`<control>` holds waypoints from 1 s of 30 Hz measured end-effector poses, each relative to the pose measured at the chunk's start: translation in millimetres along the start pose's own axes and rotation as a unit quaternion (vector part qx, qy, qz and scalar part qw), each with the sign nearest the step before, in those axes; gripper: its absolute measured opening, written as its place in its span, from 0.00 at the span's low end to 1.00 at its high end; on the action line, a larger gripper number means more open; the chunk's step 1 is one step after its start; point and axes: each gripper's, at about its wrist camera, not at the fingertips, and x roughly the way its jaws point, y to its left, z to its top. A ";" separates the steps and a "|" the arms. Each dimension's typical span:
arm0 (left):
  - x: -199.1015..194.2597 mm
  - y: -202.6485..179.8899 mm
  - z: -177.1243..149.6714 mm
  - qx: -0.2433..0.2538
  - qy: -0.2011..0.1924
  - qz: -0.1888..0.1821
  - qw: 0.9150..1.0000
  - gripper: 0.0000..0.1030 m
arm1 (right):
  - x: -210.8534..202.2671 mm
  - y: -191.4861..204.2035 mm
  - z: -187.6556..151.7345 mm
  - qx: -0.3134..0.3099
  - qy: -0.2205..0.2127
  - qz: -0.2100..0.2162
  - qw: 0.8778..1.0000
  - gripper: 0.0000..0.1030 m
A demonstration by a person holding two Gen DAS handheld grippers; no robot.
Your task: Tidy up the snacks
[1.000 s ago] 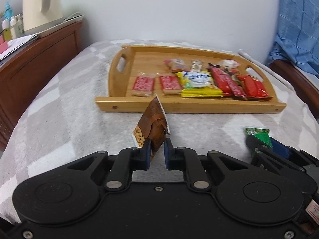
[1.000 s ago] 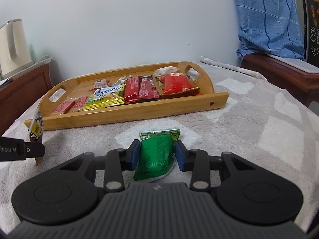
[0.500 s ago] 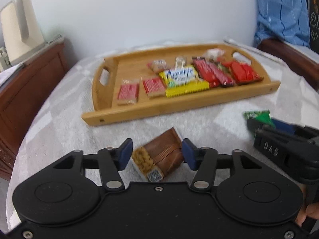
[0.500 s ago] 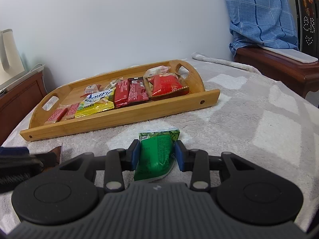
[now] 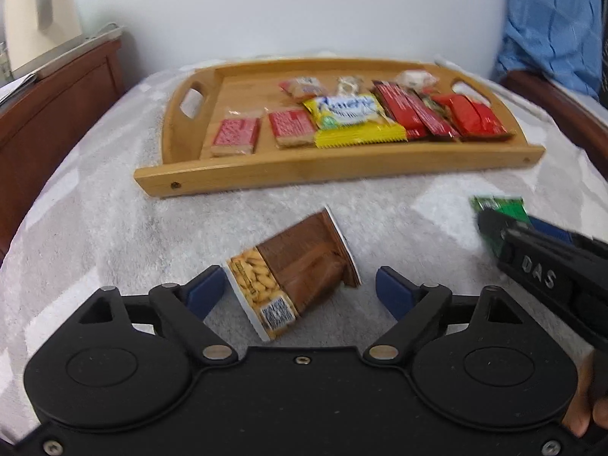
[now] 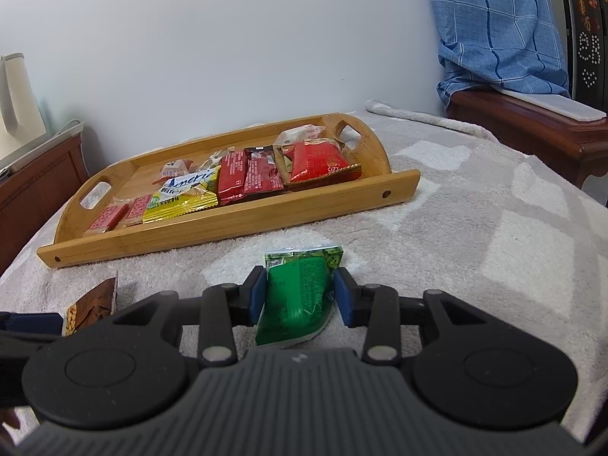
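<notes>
While both grippers sit low over the grey blanket (image 6: 494, 228), each has one snack packet between its fingers.

Nearest, the left gripper (image 5: 300, 290) is spread wide around the brown peanut packet (image 5: 296, 269), which lies flat and seems to touch neither pad. The right gripper (image 6: 300, 296) pinches the green packet (image 6: 300, 296) between its blue pads. Farther, near the blanket's far edge, the wooden tray (image 6: 243, 228) holds red, yellow and small pale snack packets in a row.
</notes>
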 end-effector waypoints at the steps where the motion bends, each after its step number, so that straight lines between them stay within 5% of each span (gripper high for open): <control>1: 0.2 0.5 0.7 -0.005 -0.001 0.000 1.000 0.79 | 0.1 0.5 -0.1 -0.003 -0.001 0.000 1.000 0.42; 4: -1.5 -0.2 1.9 -0.002 -0.006 0.011 1.000 0.61 | 0.0 2.1 -0.7 -0.008 -0.001 0.002 1.000 0.41; 11: -11.7 -6.3 2.1 0.023 -0.015 0.018 0.999 0.48 | -0.9 3.9 -0.6 -0.013 -0.003 0.005 1.000 0.40; 12: -14.7 -8.3 2.4 0.031 -0.023 0.015 0.999 0.31 | -1.1 3.9 -0.5 -0.014 -0.003 0.006 1.000 0.39; 17: -23.0 -17.0 11.2 0.049 -0.031 0.015 0.998 0.22 | -2.4 4.2 0.0 -0.015 -0.005 0.009 1.000 0.38; 20: -23.2 -13.9 12.7 0.035 -0.032 0.009 0.999 0.25 | -3.9 4.6 0.1 -0.020 -0.010 0.007 1.000 0.38; 22: -22.9 -9.6 10.2 0.017 -0.033 0.010 0.999 0.51 | -3.7 4.5 -0.4 -0.020 -0.009 0.005 1.000 0.39; 24: -20.6 -5.0 6.8 0.003 -0.028 0.023 0.999 0.67 | -1.8 4.1 -0.7 -0.018 -0.005 0.003 1.000 0.39; 30: -5.4 10.7 -4.6 -0.059 0.000 0.009 0.998 0.78 | -0.3 3.8 -1.1 -0.016 -0.004 0.001 1.000 0.39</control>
